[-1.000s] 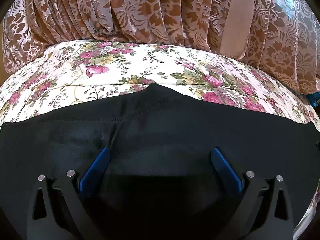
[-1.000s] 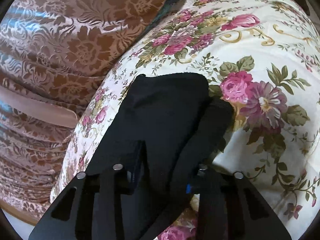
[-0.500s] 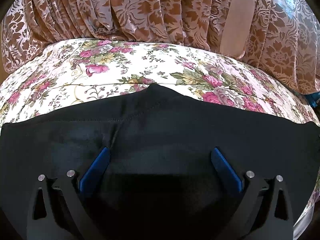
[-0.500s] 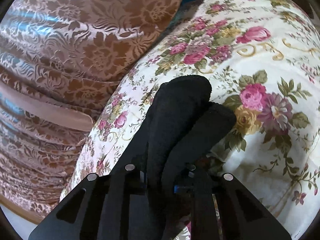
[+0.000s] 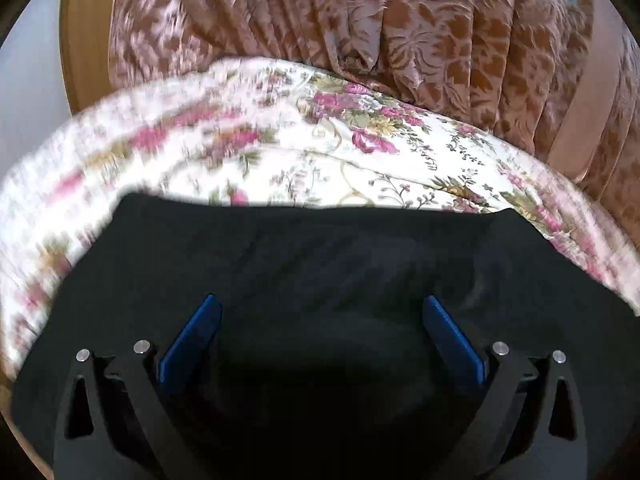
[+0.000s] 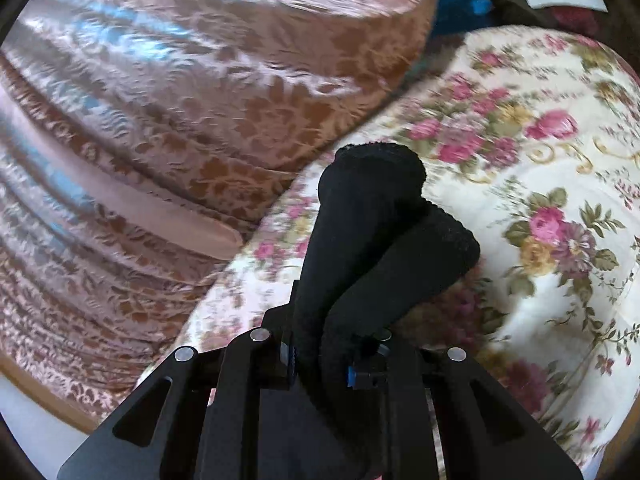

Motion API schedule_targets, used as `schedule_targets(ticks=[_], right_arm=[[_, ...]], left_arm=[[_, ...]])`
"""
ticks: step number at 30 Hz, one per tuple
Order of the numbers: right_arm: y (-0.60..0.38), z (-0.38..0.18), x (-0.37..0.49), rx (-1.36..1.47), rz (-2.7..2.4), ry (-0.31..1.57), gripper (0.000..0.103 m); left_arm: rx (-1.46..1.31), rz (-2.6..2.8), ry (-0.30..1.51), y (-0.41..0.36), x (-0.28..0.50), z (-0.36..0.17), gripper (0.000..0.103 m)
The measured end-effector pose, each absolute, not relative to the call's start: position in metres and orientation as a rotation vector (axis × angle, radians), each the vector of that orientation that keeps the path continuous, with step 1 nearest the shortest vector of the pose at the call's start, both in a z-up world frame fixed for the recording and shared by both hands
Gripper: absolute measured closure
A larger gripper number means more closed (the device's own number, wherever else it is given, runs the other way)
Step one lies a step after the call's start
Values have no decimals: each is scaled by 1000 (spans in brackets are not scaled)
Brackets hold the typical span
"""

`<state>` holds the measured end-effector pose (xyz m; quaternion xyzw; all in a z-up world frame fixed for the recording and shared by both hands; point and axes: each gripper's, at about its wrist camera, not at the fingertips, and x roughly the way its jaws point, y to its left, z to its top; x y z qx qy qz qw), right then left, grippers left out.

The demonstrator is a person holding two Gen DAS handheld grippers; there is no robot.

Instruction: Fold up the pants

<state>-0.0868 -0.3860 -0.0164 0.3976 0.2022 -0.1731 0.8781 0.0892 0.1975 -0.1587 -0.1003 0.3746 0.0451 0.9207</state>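
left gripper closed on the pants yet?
No: the left gripper stands wide open, its blue pads far apart above the black pants.

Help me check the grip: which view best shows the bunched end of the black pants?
The right wrist view: the right gripper is shut on the bunched pants. The left wrist view shows only flat black cloth under the open left gripper.

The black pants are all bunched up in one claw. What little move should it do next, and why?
Probably carry the bunched end across toward the flat part. The right gripper is shut on the black pants, whose ends stick up off the flowered bedcover. The left gripper sits open over the flat stretch, so it could steady the cloth while the fold comes over.
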Motion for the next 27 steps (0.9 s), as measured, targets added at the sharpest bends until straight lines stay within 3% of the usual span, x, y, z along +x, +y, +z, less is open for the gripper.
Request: schedule_targets(ticks=[14,27], right_arm=[[-251,46,-43,510,-70,410,87],[-112,7,-4,166,184,568,87]], left_arm=[[-200,76,715,195,79,-161,2],[-189,80,714,193,78,-162,2]])
